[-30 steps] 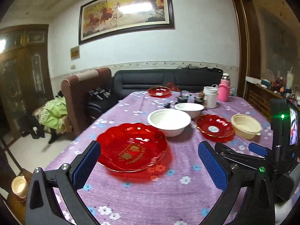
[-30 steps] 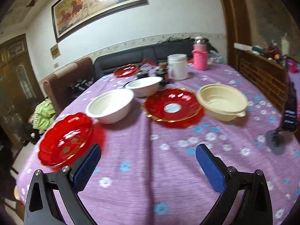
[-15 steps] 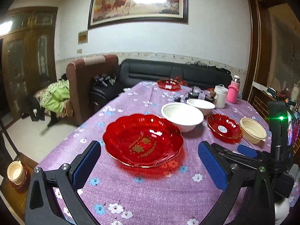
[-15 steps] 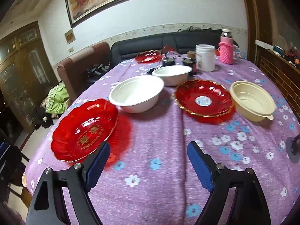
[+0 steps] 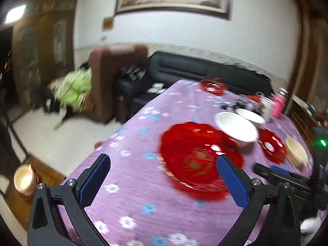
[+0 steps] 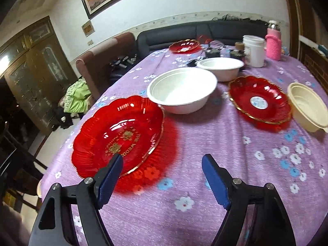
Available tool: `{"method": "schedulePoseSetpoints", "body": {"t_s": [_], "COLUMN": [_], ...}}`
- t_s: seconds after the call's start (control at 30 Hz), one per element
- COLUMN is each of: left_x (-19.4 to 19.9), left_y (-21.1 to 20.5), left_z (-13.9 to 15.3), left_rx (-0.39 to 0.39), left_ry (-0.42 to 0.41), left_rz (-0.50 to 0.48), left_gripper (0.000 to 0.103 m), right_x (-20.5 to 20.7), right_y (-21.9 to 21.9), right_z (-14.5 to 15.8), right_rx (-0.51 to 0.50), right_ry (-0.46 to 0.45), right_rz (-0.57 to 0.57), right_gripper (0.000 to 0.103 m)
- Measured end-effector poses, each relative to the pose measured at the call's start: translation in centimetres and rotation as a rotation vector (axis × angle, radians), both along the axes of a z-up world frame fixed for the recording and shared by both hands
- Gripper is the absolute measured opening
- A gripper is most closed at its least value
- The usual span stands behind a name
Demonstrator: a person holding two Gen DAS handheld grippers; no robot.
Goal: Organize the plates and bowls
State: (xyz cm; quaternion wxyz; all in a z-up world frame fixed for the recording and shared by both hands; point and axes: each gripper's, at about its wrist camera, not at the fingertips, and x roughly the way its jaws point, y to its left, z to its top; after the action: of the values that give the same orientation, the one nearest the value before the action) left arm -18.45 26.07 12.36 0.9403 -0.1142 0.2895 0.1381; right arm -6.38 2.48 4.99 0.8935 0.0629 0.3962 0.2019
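A large red plate (image 6: 119, 131) with gold lettering lies near the table's left edge. My right gripper (image 6: 162, 160) hovers just in front of it, its jaws closing. The left finger overlaps the plate's near rim, and no pad presses on anything. My left gripper (image 5: 163, 164) is open over the tablecloth, with the same large red plate (image 5: 196, 157) behind its right finger. Behind the plate stand a white bowl (image 6: 182, 88) and a second white bowl (image 6: 221, 65). To the right are a smaller red plate (image 6: 260, 100) and a cream bowl (image 6: 307, 104). The left wrist view is blurred.
Another red plate (image 6: 185, 45) lies at the far end, near a white tub (image 6: 253, 50), a pink bottle (image 6: 273, 43) and small dark items. The table edge (image 5: 114, 135) drops to the floor on the left. A brown chair (image 6: 98, 61) and black sofa (image 6: 205, 30) stand beyond.
Both grippers have shifted left toward the large red plate. The right gripper's jaws have narrowed. The left wrist view has swung left and rolled, so the plate sits by its right finger.
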Motion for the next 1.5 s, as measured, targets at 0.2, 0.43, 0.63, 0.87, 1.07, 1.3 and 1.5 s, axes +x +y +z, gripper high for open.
{"method": "schedulePoseSetpoints", "body": {"t_s": [0.2,0.43,0.63,0.87,1.07,1.3,1.5], "left_x": [2.6,0.9,-2.3,-0.3,4.1,11.0,14.1], "left_y": [6.4,5.3,2.4,0.7,4.0,4.4,4.1], "left_z": [-2.2,-2.5,-0.3,-1.5,-1.2,-3.5,-5.6], "left_rx": [-0.204,-0.196,-0.122,-0.087,-0.133,-0.094,-0.088], "left_ry": [0.119,0.097,-0.006,0.07,0.078,0.202,0.258], "left_rz": [0.041,0.059,0.102,0.011,0.001,-0.055,-0.106], "left_gripper": [0.103,0.103,0.103,0.103,0.103,0.103,0.101], "right_x": [2.9,2.2,-2.0,-3.6,0.9,5.7,7.1], "right_y": [0.6,1.4,-0.2,0.5,-0.9,1.7,3.4], "right_z": [-1.2,-1.8,0.3,-1.4,-0.6,-2.6,-3.6], "right_rx": [0.031,0.014,0.142,0.044,0.066,0.045,-0.001], "right_ry": [0.105,0.093,0.015,-0.019,0.009,0.131,0.171], "right_rz": [0.004,0.017,0.04,0.052,0.008,0.022,0.029], "right_gripper": [0.073,0.073,0.073,0.073,0.073,0.071,0.056]}}
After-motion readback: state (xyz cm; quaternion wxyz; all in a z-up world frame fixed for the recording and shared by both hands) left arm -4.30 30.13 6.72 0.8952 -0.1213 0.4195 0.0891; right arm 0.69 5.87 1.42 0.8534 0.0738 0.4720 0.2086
